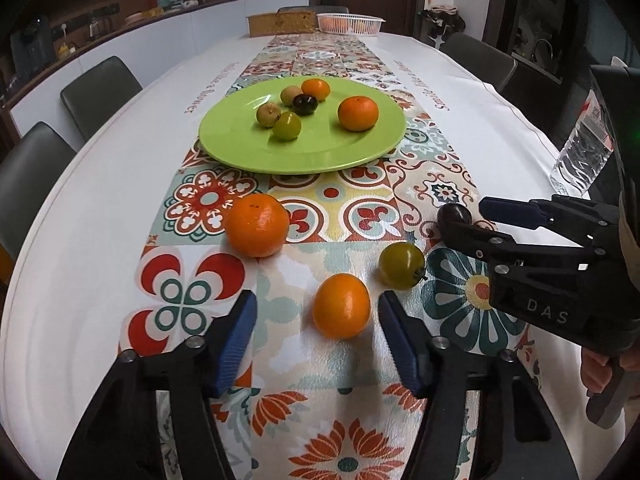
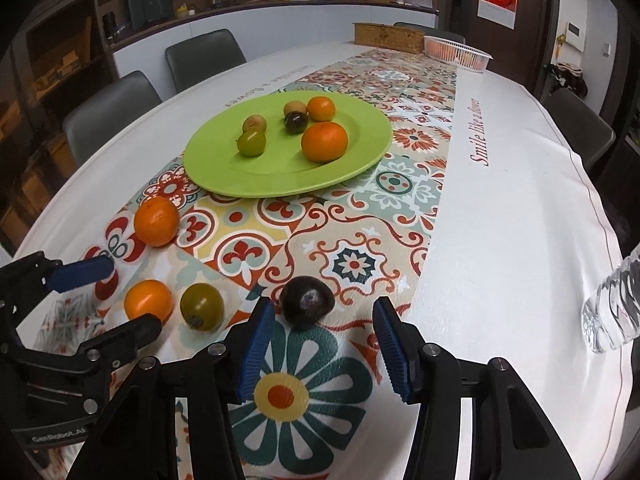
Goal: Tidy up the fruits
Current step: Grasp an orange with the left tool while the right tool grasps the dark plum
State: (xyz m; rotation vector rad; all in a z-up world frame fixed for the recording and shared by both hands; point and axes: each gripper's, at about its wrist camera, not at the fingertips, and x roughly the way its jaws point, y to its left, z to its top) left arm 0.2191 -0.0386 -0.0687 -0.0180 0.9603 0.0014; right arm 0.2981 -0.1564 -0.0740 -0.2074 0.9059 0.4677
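Note:
A green plate (image 1: 248, 156) (image 2: 224, 176) on the patterned runner holds several fruits: oranges, green plums and a dark plum. On the cloth lie a large orange (image 1: 256, 225) (image 2: 156, 221), a small orange (image 1: 341, 305) (image 2: 148, 299), a green plum (image 1: 401, 265) (image 2: 202, 306) and a dark plum (image 1: 453, 216) (image 2: 306, 300). My left gripper (image 1: 318, 338) (image 2: 120, 296) is open, its fingers on either side of the small orange. My right gripper (image 2: 324, 344) (image 1: 464, 216) is open, the dark plum just ahead between its fingertips.
A clear water bottle (image 1: 582, 156) (image 2: 612, 312) stands at the right table edge. A white basket (image 1: 350, 23) (image 2: 458, 52) and a wicker box (image 1: 282, 23) (image 2: 388, 38) sit at the far end. Grey chairs (image 1: 100, 92) surround the table.

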